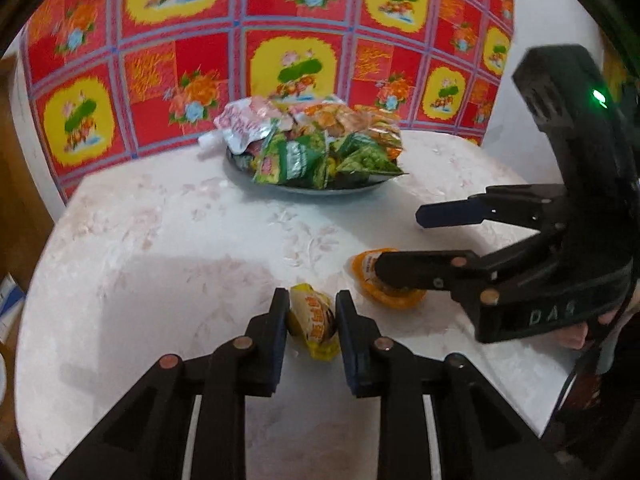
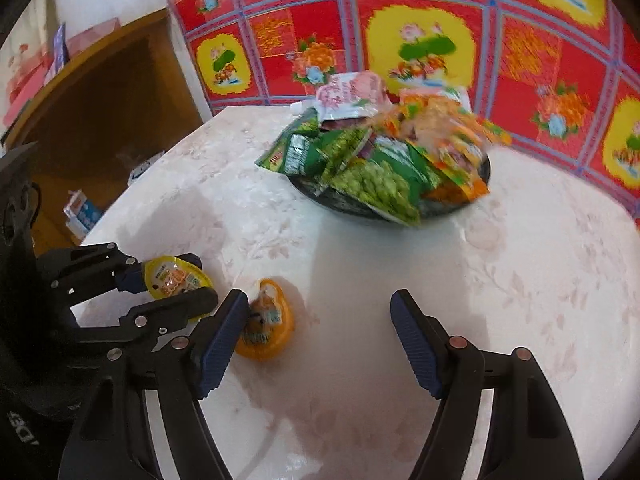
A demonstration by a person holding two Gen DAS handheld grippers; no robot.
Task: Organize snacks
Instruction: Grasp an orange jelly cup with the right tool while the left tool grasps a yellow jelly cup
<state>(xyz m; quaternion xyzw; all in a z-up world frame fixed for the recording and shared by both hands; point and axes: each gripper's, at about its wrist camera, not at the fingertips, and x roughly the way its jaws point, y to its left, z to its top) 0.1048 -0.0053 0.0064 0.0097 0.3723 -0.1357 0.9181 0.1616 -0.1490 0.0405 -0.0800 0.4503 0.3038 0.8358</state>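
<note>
The left tongs (image 1: 312,320) are narrowed around a small yellow plastic jelly cup with a printed foil lid (image 1: 314,326), which sits between their pads low on the white floral-patterned bench (image 1: 160,260). Whether the cup is firmly pinched or merely bracketed cannot be told; its slick, rounded wall looks likely to squirt forward out of the tongs if they close off-centre or lift too fast.

Just to the right of the left tongs lies a matching orange plastic jelly cup (image 2: 266,326). The right tongs (image 2: 320,320) stand wide apart, with their left pad touching or nearly touching this cup's side and the rest of the gap empty. From there, closing would probably push the cup sideways rather than trap it, and the two tools are close enough that one could knock the other.

Well ahead of both tongs, a dark round plate (image 2: 460,208) is already heaped with green and orange snack packets (image 2: 380,176), some overhanging its rim. Dropping another cup on that pile could set it rolling off or dislodge a packet.
</note>
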